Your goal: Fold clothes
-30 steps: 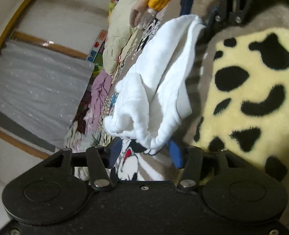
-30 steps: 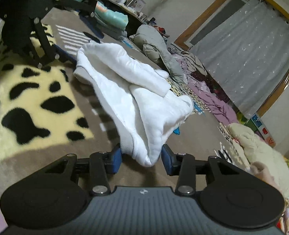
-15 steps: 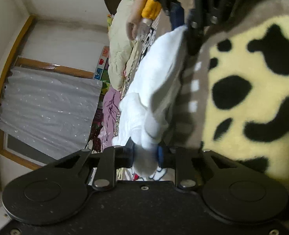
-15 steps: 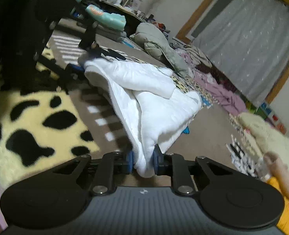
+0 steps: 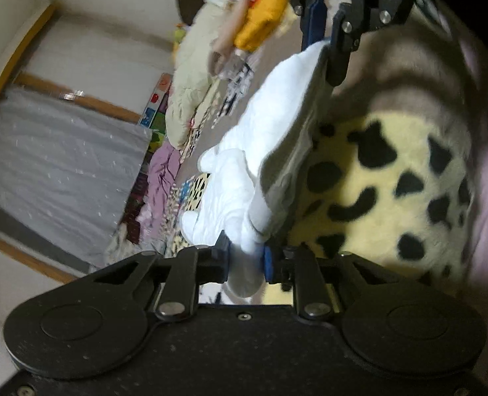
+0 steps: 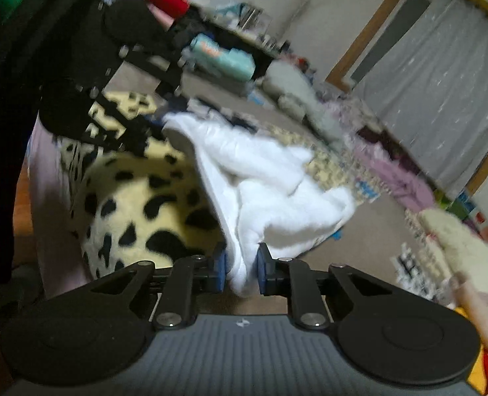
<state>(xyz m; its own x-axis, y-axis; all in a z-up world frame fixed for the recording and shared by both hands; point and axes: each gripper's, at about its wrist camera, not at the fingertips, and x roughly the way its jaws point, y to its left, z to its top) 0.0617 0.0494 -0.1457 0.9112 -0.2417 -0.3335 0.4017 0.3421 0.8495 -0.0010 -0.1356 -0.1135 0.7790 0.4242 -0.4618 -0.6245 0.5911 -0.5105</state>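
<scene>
A white fleecy garment [image 5: 270,138] hangs stretched between both grippers, above a yellow blanket with black spots [image 5: 386,178]. My left gripper [image 5: 246,257] is shut on one bunched end of it, blue pads pressing the cloth. In the right wrist view the same white garment [image 6: 263,181] sags in folds, and my right gripper [image 6: 240,265] is shut on its other end. The right gripper shows at the top of the left wrist view [image 5: 323,29], and the left gripper [image 6: 118,99] at the upper left of the right wrist view. Both views are motion-blurred.
Piles of clothes [image 6: 392,171] lie across the beige floor toward a grey curtain [image 6: 442,82]. A cream bundle [image 5: 191,82] and a doll in yellow [image 5: 257,23] sit beyond the garment. A person's pale trouser leg [image 6: 49,178] stands at the left.
Both grippers went from open around the garment's ends to shut on them. They then lifted it off the blanket, and the cloth now hangs between them.
</scene>
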